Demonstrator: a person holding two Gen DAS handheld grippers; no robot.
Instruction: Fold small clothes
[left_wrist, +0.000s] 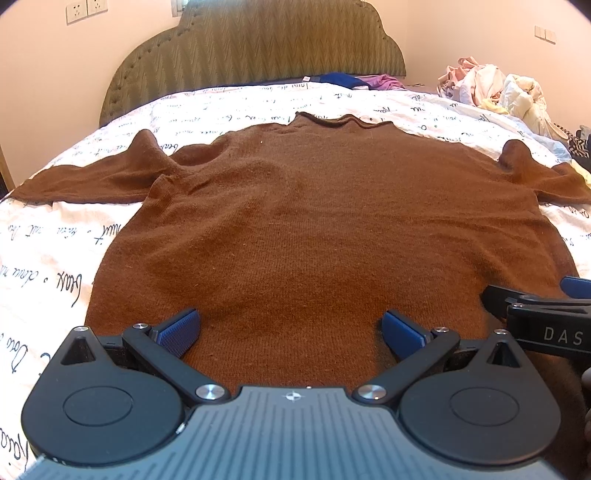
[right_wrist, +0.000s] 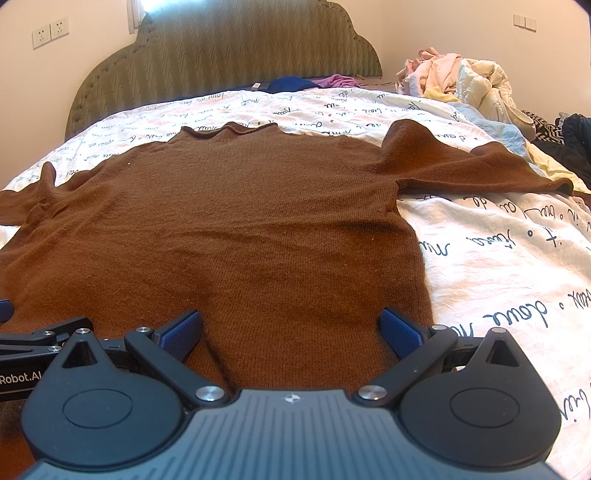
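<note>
A brown knit sweater (left_wrist: 314, 221) lies flat on the bed, collar away from me, both sleeves spread out sideways. It also shows in the right wrist view (right_wrist: 229, 229). My left gripper (left_wrist: 291, 332) is open and empty, low over the sweater's hem on its left half. My right gripper (right_wrist: 291, 332) is open and empty, low over the hem on its right half, near the right side edge. The right gripper also shows at the right edge of the left wrist view (left_wrist: 543, 314). The left gripper shows at the left edge of the right wrist view (right_wrist: 33, 343).
The bed has a white cover with black script (right_wrist: 498, 266) and a green padded headboard (left_wrist: 255, 48). A pile of pale clothes (right_wrist: 461, 77) lies at the far right. Blue and purple garments (right_wrist: 310, 83) lie by the headboard. Dark clothes (right_wrist: 569, 140) sit at the right edge.
</note>
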